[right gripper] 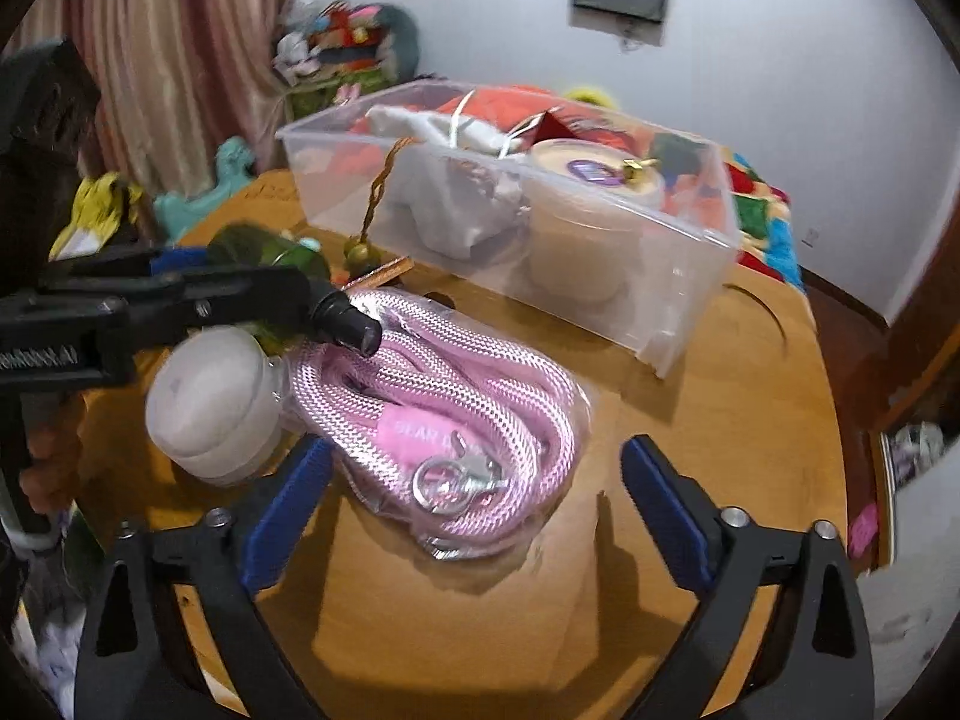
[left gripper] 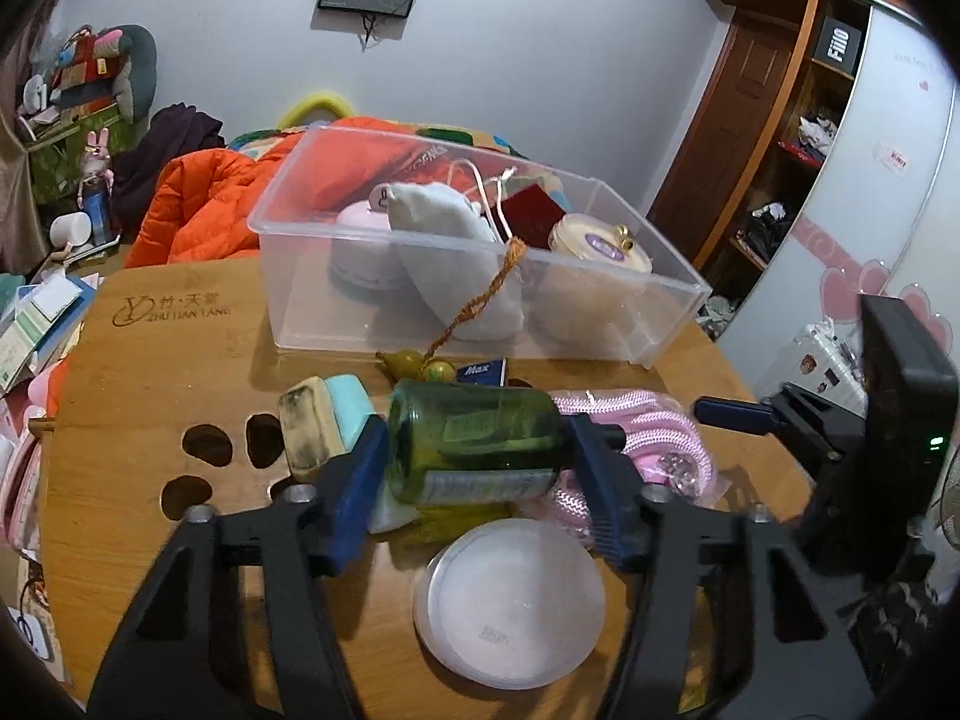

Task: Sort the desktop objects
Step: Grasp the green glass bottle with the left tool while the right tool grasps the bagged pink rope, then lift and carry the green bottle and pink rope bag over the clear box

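Green translucent glass, with a pale printed label on its underside: that is the bottle [left gripper: 477,441] your left gripper [left gripper: 477,468] has between its blue pads [left gripper: 354,492]. The pads press against both ends of it, so you are grasping it. It lies on its side, long axis running left to right across the left wrist view, parallel to the near wall of the clear rectangular plastic storage box [left gripper: 462,324] behind it. Which end carries the neck you cannot tell from here, since the pads cover both ends. It sits low over the round wooden table [left gripper: 150,372], just beyond the white round plastic lid [left gripper: 510,603], which lies flat near the camera.

To the bottle's left, touching the left pad, stand a dirty beige block [left gripper: 309,429] and a pale turquoise block [left gripper: 354,414]. Behind it lie a small blue box marked Max [left gripper: 482,371] and small yellow-green gourd charms [left gripper: 420,363] on a brown braided cord that hangs out of the box.

Your right gripper [right gripper: 474,516] hangs over the table with its jaws spread wide, nothing between them. Ahead of it lies the coiled pink woven rope in a clear wrapper [right gripper: 444,408], its metal clasp [right gripper: 456,480] facing the camera. In that view the bottle [right gripper: 264,249] shows only as a dark green shape behind the left gripper's black frame.

Inside the box are a white cloth drawstring pouch [left gripper: 444,228], a cream round tub [left gripper: 600,246], a dark red card [left gripper: 531,213] and a pale pink round item [left gripper: 360,240].
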